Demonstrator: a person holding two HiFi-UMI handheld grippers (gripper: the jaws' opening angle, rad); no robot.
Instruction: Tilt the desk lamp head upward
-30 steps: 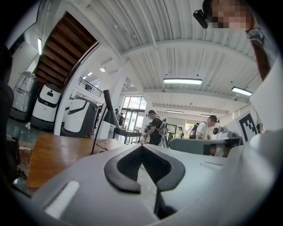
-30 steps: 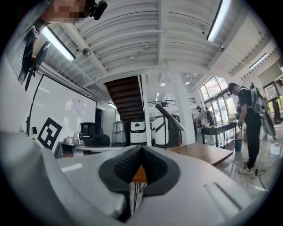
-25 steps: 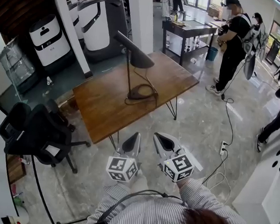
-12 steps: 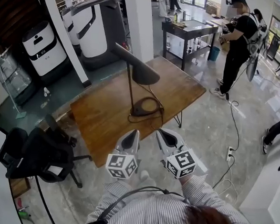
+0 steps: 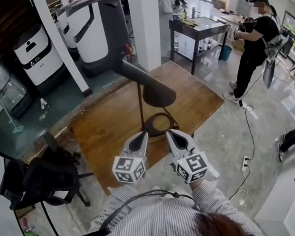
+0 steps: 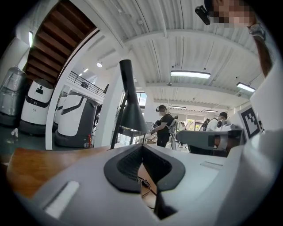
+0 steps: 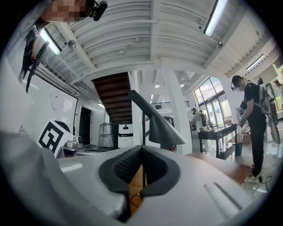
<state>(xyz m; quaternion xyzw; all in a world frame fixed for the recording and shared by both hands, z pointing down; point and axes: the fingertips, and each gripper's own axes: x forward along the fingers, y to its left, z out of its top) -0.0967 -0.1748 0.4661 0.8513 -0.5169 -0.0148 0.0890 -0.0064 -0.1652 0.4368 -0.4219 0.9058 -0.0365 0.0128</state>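
Note:
A dark desk lamp stands on the wooden table (image 5: 98,132). Its cone-shaped head (image 5: 157,89) points down and to the right, above a thin stem and a ring base (image 5: 159,123) with a coiled cord. My left gripper (image 5: 142,137) and right gripper (image 5: 173,137) hover side by side over the table's near edge, just short of the base. Both are shut with nothing between the jaws. The lamp head (image 6: 131,110) rises beyond the left gripper (image 6: 142,146) in the left gripper view. It (image 7: 161,126) also shows above the right gripper (image 7: 141,148) in the right gripper view.
A black office chair (image 5: 37,178) stands left of the table. White machines (image 5: 88,30) and a white pillar (image 5: 144,24) lie beyond it. A black side table (image 5: 199,30) and a person (image 5: 256,42) are at the back right. A power strip (image 5: 245,162) lies on the floor.
The table and lamp have come nearer in the head view. Both grippers now sit over the table's near edge, close to the lamp base, still shut.

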